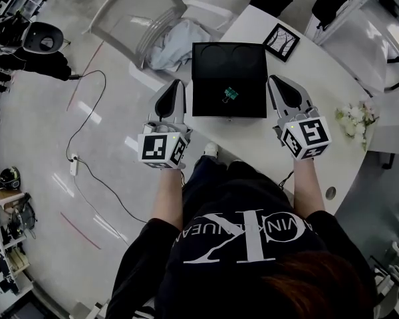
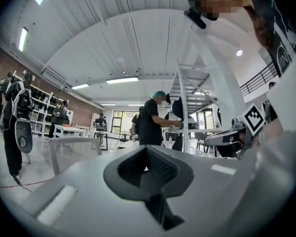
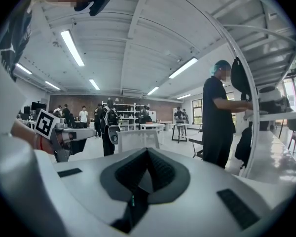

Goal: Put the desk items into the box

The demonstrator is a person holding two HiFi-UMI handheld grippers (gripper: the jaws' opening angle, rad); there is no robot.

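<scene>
A black open box [image 1: 229, 53] stands on the white table [image 1: 319, 72] in front of me. A small green clip [image 1: 231, 94] lies inside it near the front wall. My left gripper [image 1: 174, 86] is held at the box's left side, off the table edge, shut and empty. My right gripper [image 1: 278, 82] is at the box's right side over the table, also shut with nothing in it. In the left gripper view the left gripper [image 2: 148, 154] points out into the room with its jaws pressed together. The right gripper [image 3: 148, 154] shows the same in the right gripper view.
A small framed picture [image 1: 281, 41] lies on the table behind the box to the right. White flowers [image 1: 356, 117] sit at the table's right edge. A clear chair [image 1: 136, 15] with a pale cloth [image 1: 176, 42] stands to the left. People work at tables farther off.
</scene>
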